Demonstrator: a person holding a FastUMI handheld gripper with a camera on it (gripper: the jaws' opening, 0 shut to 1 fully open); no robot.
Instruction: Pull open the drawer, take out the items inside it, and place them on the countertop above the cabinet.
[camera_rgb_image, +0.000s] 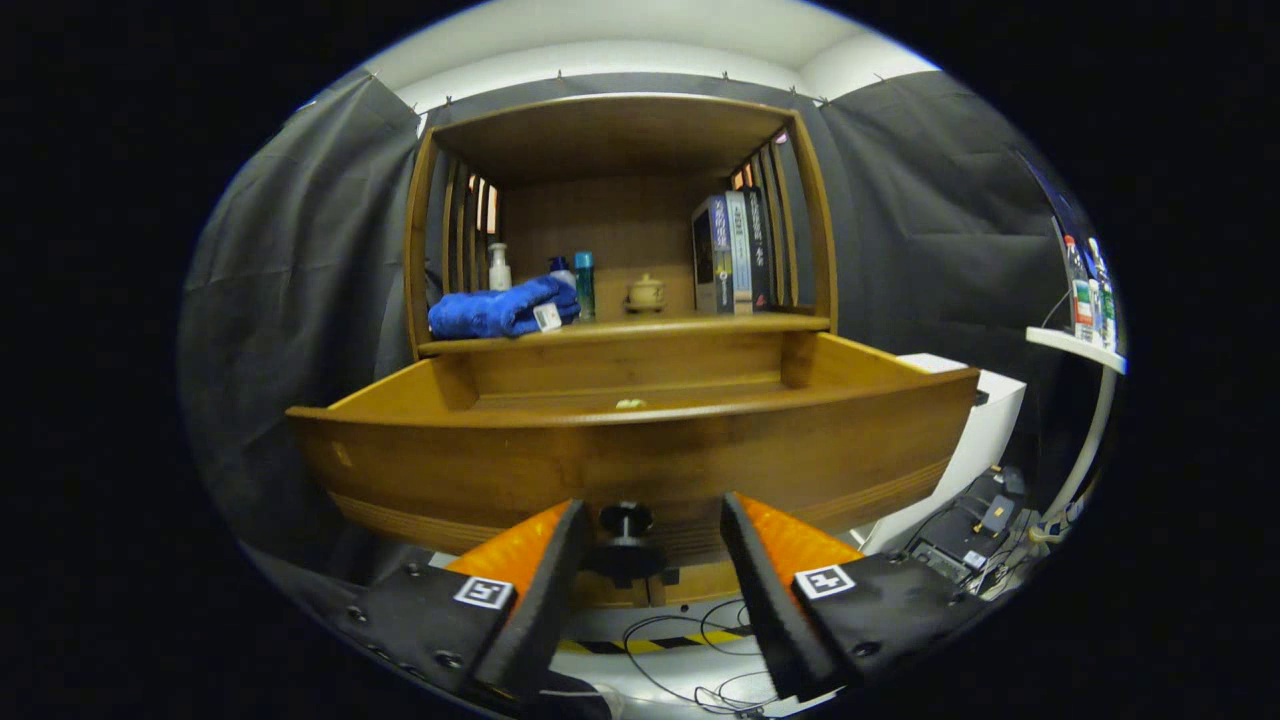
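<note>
The wooden drawer stands pulled out toward me from the cabinet, its front panel wide just ahead of the fingers. Its black knob sits between my two orange-and-black fingers without either one touching it. My gripper is open, the jaws apart on either side of the knob. Over the drawer's front rim I see a small pale item lying on the drawer floor; the rest of the inside is hidden by the panel. The countertop lies above the drawer.
On the countertop lie a blue cloth, a white bottle, a teal bottle, a small pot and upright books. A white box and cables sit to the right and below.
</note>
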